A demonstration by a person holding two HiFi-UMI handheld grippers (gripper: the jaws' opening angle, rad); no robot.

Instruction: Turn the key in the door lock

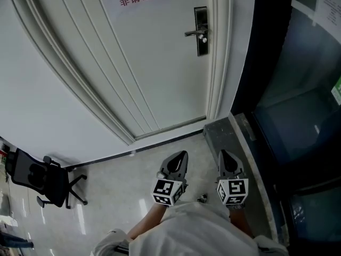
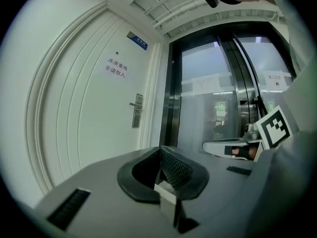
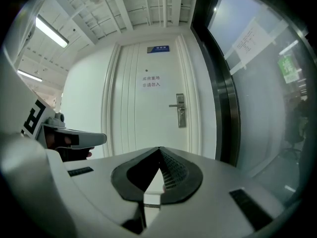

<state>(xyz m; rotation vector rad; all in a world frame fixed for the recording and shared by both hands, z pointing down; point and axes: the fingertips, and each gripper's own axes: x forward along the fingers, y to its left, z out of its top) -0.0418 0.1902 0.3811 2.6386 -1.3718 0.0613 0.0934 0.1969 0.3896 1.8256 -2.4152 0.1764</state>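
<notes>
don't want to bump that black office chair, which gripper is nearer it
Left. The left gripper is on the office chair's side, though well apart; the right gripper is beyond it, farther off.

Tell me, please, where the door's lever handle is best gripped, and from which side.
I'd take the lever handle near its free end, pointing away from the lock plate toward the middle of the door. The bar lies level and stands proud of it, so come straight at it with one jaw above and one below. The right gripper is shut and needs opening first.
</notes>
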